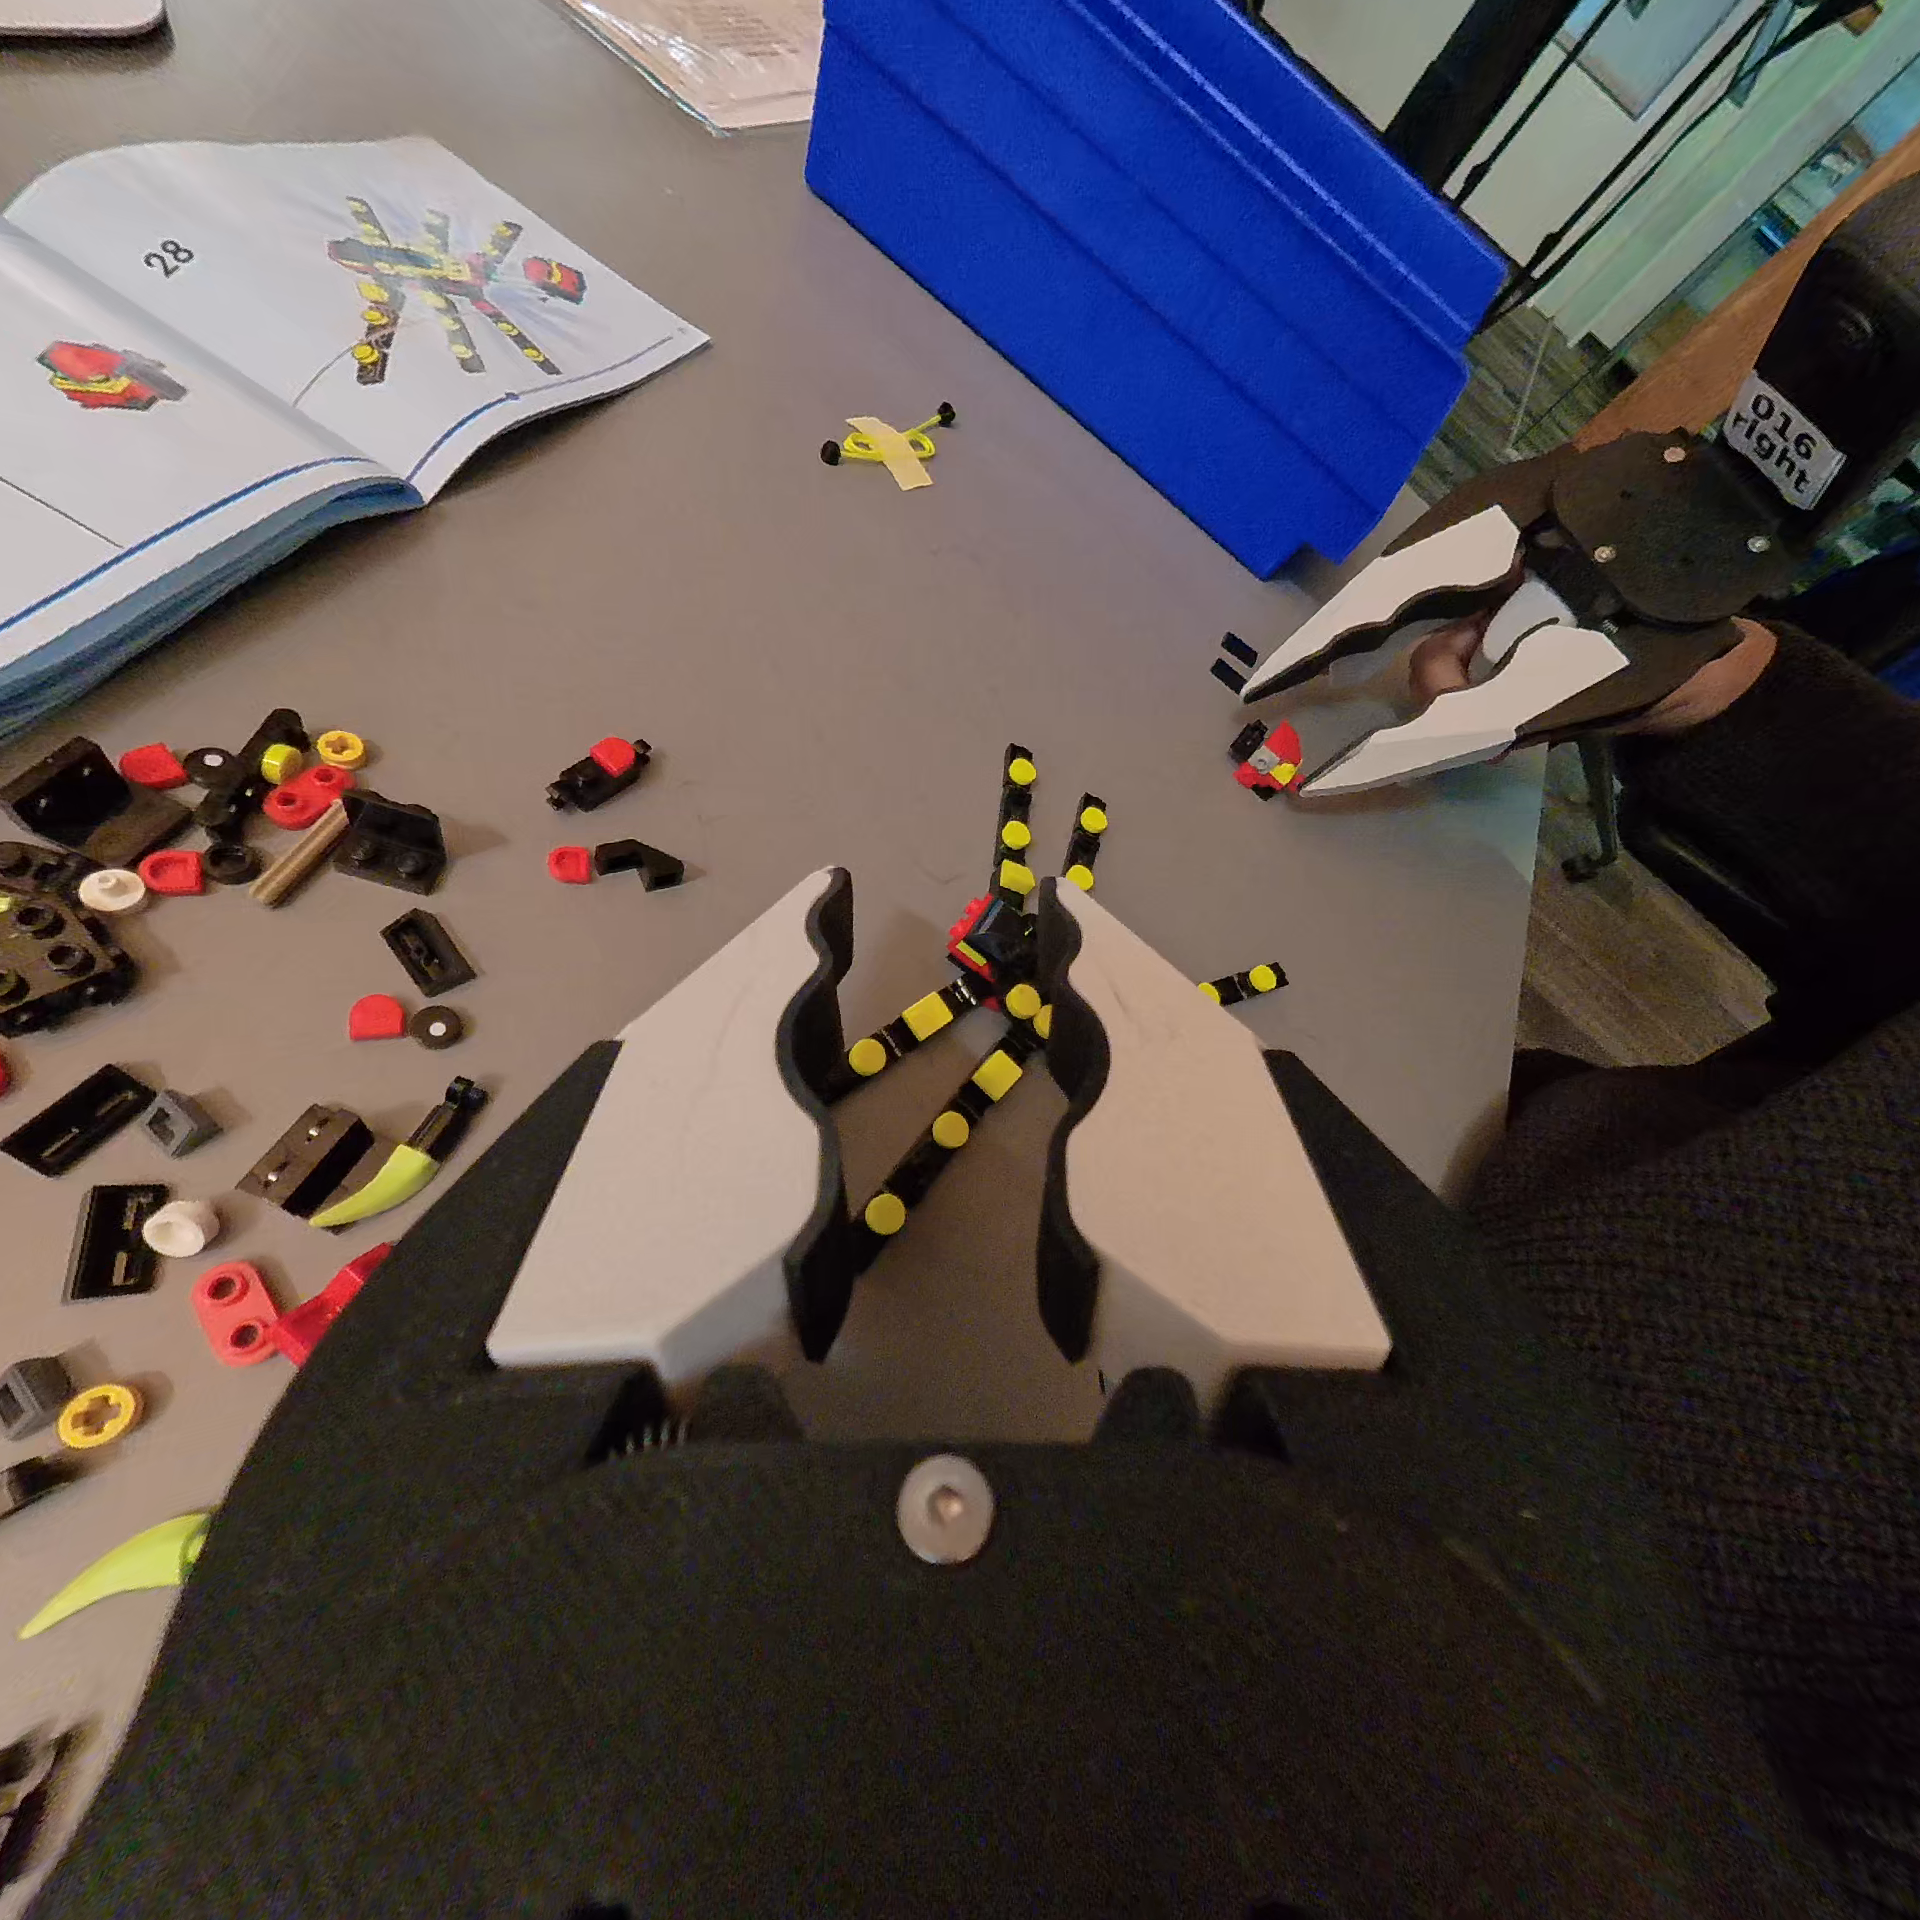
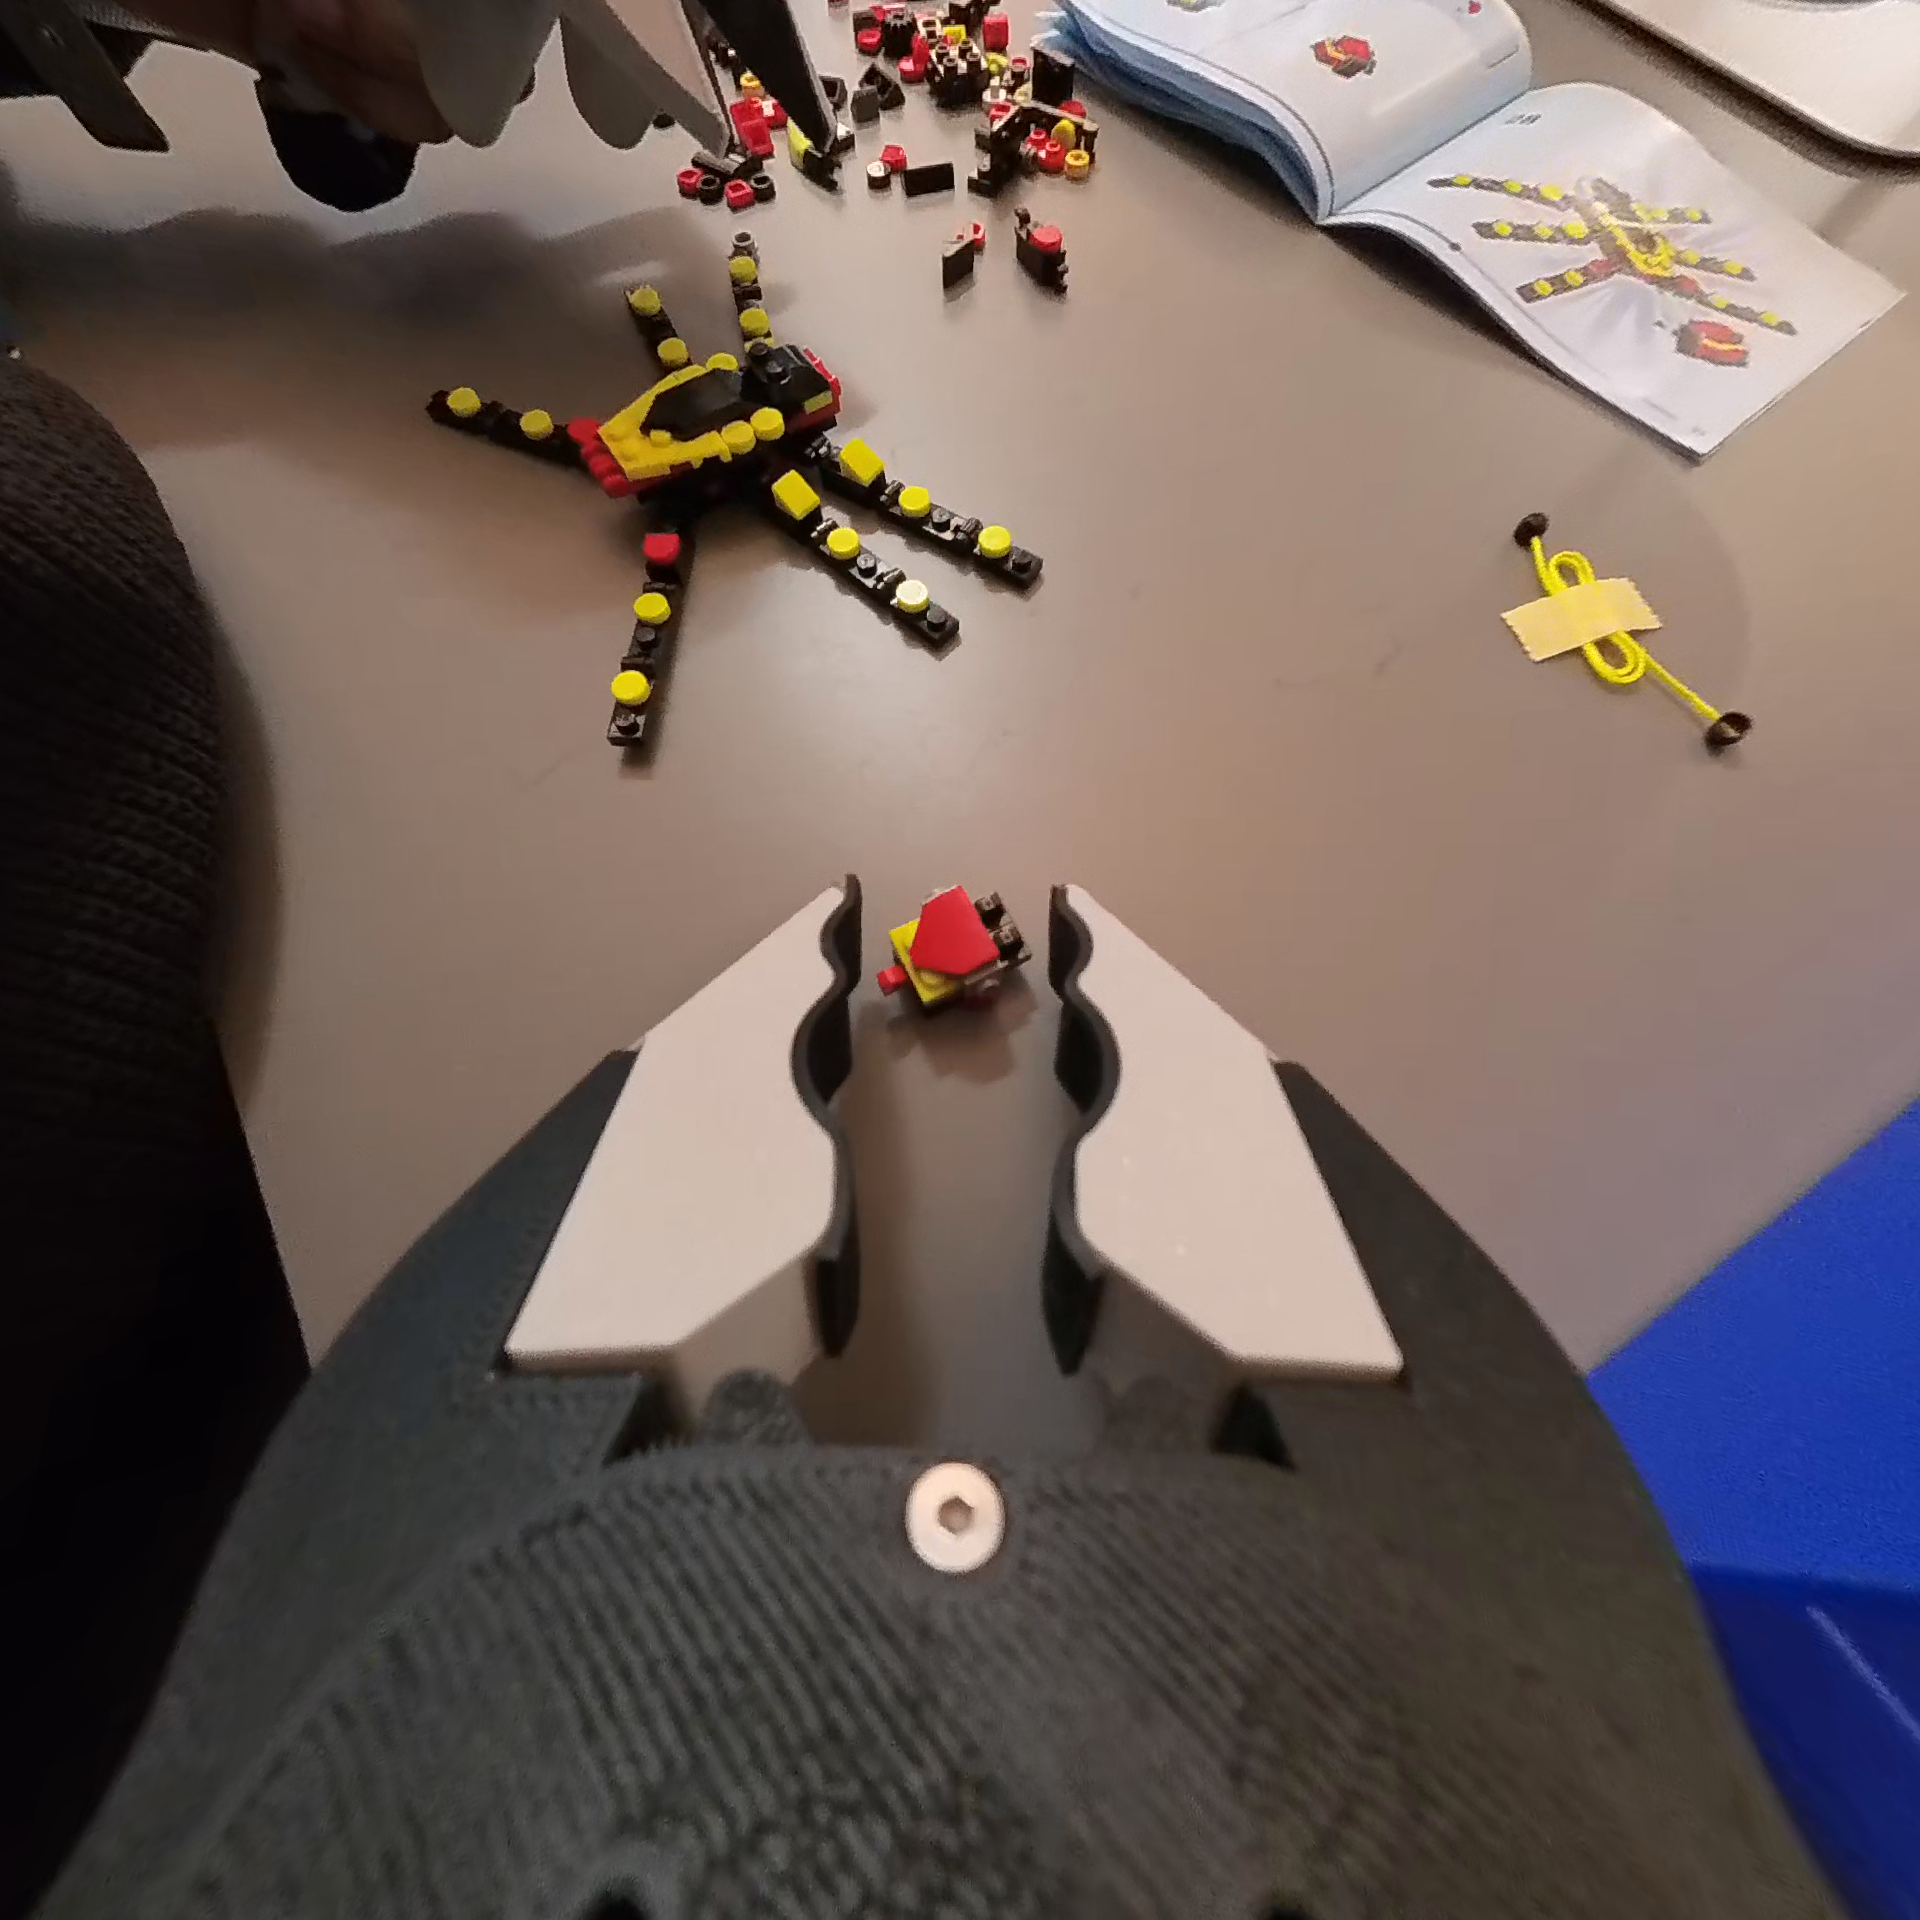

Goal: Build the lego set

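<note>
So the grey table (image 2: 1247,727) is basically the whole scene, with a big blue bin (image 1: 1143,260) at the far right in the left wrist view; can't see into it from here, so no idea what's inside. The open instruction booklet (image 1: 312,343) lies far left, showing the finished spider. The spider model (image 2: 727,447) itself, black legs with yellow studs and a red-and-yellow body, sits flat on the table, legs fanned out, and the left gripper (image 1: 940,914) hovers right over it with jaws parted fairly wide and nothing in them; the body shows just past the tips and two legs run back between the fingers. The bit that matters, I reckon: the small red-and-yellow sub-assembly (image 2: 951,951) lies on the table dead ahead of the right gripper (image 2: 954,914), right between its fingertips, with a gap either side. Those jaws are open and empty too. Its longer side seems to run across the gap, left to right, so closing should catch it end to end. The right gripper is clearly the nearer one; the spider is well apart, off to the far left of it. Loose pieces (image 1: 260,831) are scattered at the left, plus a yellow string with tape (image 1: 888,447) lying alone in the middle.
</note>
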Demonstrator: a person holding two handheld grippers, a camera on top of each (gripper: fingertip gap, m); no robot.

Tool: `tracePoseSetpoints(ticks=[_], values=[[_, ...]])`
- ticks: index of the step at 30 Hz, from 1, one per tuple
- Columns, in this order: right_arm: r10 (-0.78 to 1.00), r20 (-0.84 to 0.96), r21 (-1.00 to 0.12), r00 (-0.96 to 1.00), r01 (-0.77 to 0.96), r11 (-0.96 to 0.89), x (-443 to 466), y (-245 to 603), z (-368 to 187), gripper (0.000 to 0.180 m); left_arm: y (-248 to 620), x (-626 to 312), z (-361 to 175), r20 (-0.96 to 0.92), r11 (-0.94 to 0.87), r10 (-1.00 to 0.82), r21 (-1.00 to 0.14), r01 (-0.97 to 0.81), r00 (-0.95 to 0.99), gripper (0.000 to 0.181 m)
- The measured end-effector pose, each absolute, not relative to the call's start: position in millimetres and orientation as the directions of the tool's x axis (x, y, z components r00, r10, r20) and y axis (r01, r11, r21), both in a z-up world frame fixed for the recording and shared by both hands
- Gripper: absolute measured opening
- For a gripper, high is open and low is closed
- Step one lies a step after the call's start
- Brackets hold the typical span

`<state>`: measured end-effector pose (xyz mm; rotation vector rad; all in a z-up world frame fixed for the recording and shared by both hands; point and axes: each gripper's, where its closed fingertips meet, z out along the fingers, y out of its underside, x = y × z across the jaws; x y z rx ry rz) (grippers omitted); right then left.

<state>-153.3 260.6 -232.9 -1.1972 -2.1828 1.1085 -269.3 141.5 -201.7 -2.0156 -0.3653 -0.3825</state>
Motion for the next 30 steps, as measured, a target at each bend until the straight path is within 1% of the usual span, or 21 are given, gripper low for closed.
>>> tracePoseSetpoints(ticks=[11,14,17,19,22,23,24,25,27,29,30], values=[[0.853,-0.022,-0.824,-0.521,0.493,0.28,-155.2,266.5,-224.2,0.035,141.3,-269.0,-200.9,0.412,-0.445,0.095,-0.797,0.408,0.906,0.033],[0.879,-0.064,-0.841,-0.472,0.5,0.207,-155.5,275.3,-217.3,0.038,140.9,-268.9,-200.3,0.409,-0.444,0.097,-0.798,0.407,0.907,0.033],[0.913,-0.151,-0.843,-0.379,0.532,0.081,-157.2,282.1,-208.4,0.044,140.1,-269.1,-199.7,0.405,-0.443,0.1,-0.8,0.405,0.909,0.033],[0.943,-0.175,-0.817,-0.284,0.576,0.022,-158.9,288.3,-205.0,0.047,139.4,-269.5,-198.7,0.403,-0.44,0.103,-0.802,0.405,0.909,0.033],[0.965,-0.228,-0.778,-0.132,0.621,-0.1,-160.6,289.3,-197.2,0.045,138.6,-270.5,-197.1,0.405,-0.432,0.105,-0.804,0.409,0.908,0.033],[0.96,-0.262,-0.759,-0.096,0.635,-0.144,-159.7,284.7,-194.9,0.042,138.4,-270.5,-196.7,0.409,-0.43,0.103,-0.804,0.411,0.907,0.033],[0.956,-0.287,-0.734,-0.066,0.656,-0.175,-157.5,279.6,-195.2,0.042,138.0,-270.1,-196.5,0.412,-0.43,0.101,-0.803,0.413,0.905,0.033],[0.955,-0.294,-0.704,-0.042,0.686,-0.186,-154.1,274.6,-198.8,0.042,137.5,-269.6,-196.4,0.415,-0.431,0.097,-0.802,0.414,0.905,0.033],[0.969,-0.246,-0.642,-0.005,0.75,-0.159,-145.7,269.9,-212.4,0.047,136.5,-268.3,-196.5,0.415,-0.435,0.088,-0.802,0.41,0.905,0.033],[0.983,-0.182,-0.609,0.025,0.782,-0.132,-142.6,271.6,-224.4,0.049,135.3,-267.3,-197.2,0.411,-0.441,0.081,-0.802,0.402,0.908,0.033],[0.982,-0.183,-0.602,0.037,0.786,-0.142,-143.5,270.8,-228.3,0.049,134.7,-267.0,-197.4,0.409,-0.443,0.079,-0.802,0.4,0.909,0.033]])
